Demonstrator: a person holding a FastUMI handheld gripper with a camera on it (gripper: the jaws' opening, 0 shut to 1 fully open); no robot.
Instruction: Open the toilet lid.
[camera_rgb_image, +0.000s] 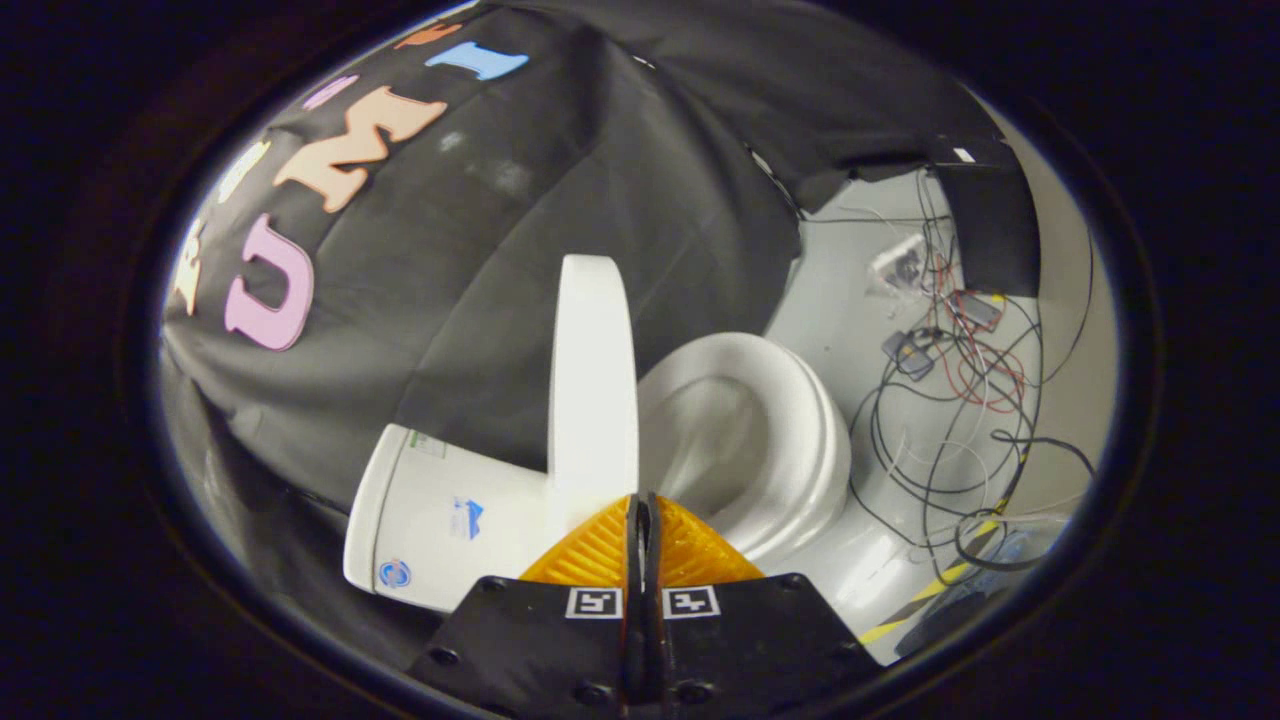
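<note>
The gripper is closed, fingers pressed together and holding nothing, its tips just at the near edge of the toilet lid. The lid stands raised, edge-on, long axis running away from the fingers, between the tank and the exposed seat. Loose cables lie on the floor beyond the seat.
</note>
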